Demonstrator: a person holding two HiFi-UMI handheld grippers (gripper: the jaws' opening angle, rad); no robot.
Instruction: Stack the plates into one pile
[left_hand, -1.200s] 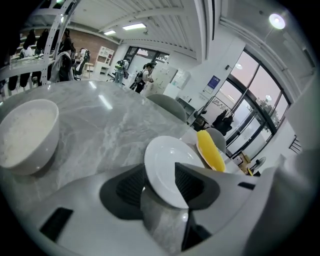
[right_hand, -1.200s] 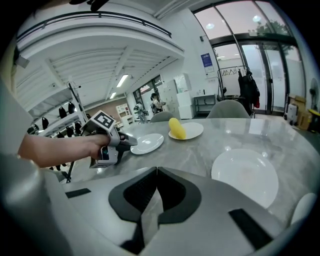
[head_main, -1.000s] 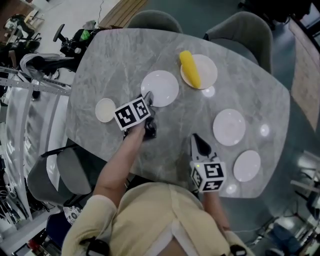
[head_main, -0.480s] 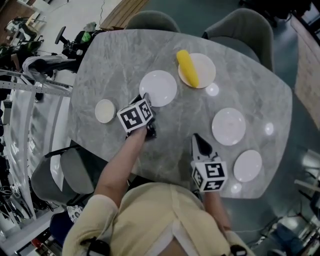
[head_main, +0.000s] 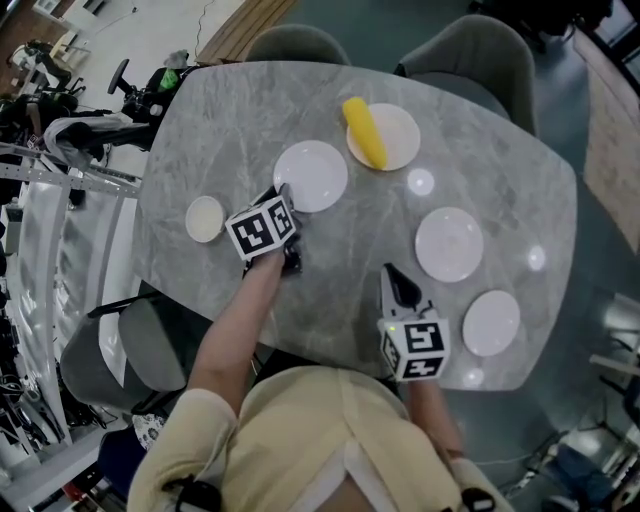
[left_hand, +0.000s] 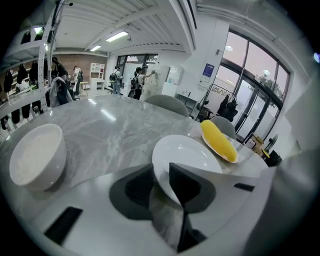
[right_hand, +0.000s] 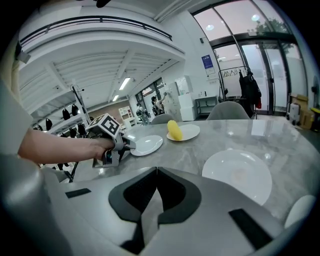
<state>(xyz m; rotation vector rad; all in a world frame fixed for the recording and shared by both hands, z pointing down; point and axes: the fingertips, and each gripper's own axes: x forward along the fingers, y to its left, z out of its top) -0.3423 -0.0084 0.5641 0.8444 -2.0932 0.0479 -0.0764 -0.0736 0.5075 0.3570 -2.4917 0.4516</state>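
Several white plates lie apart on the grey marble table (head_main: 340, 270). My left gripper (head_main: 283, 190) sits at the near rim of one white plate (head_main: 311, 176). In the left gripper view that plate's (left_hand: 182, 152) rim fills the gap between the jaws of the left gripper (left_hand: 161, 167); they have just been closing and now pinch it. A further plate (head_main: 395, 140) carries a yellow corn-like object (head_main: 364, 131). Two more plates (head_main: 449, 244) (head_main: 491, 323) lie at the right. My right gripper (head_main: 390, 272) is shut and empty, its jaws meeting (right_hand: 156, 171) short of the nearer plate (right_hand: 237, 175).
A small white bowl (head_main: 204, 218) stands left of my left gripper, also seen in the left gripper view (left_hand: 35, 157). Grey chairs (head_main: 470, 55) stand at the table's far side. Racks and clutter (head_main: 60, 130) line the left. The table's edge runs close in front of me.
The left gripper's marker cube has rolled slightly while staying at the plate's rim. The right gripper has kept still. The plates have not moved.
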